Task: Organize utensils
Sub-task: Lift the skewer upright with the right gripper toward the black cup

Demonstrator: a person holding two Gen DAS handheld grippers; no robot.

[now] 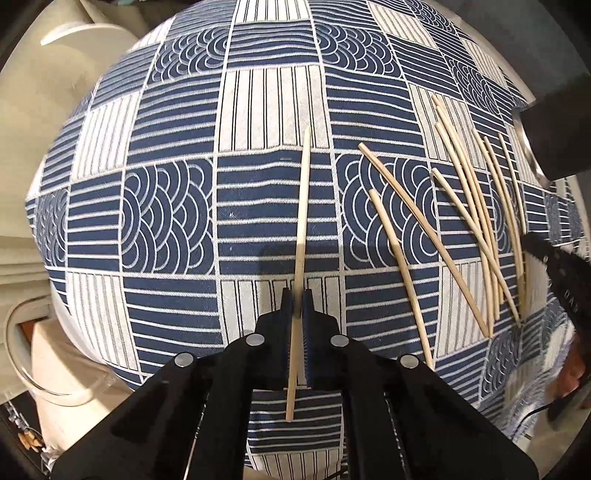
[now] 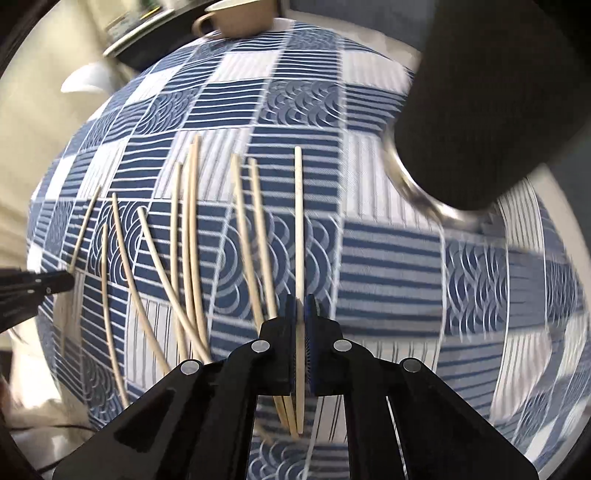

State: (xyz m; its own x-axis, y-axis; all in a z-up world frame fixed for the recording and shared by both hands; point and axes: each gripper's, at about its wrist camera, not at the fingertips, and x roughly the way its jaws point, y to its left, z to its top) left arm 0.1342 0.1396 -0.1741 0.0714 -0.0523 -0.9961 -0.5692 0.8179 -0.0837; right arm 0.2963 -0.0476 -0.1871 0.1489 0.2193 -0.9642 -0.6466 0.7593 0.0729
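Several pale wooden chopsticks lie loose on the blue and white patterned tablecloth; they also show in the right wrist view. My left gripper is shut on one chopstick, which points away over the cloth, apart from the pile at its right. My right gripper is shut on another chopstick at the right edge of the pile. The left gripper's tip shows at the far left of the right wrist view.
A dark cylindrical holder with a metal rim lies tilted at the right of the cloth; it also shows in the left wrist view. A beige cup stands at the far edge. A glass bowl sits off the cloth's left side.
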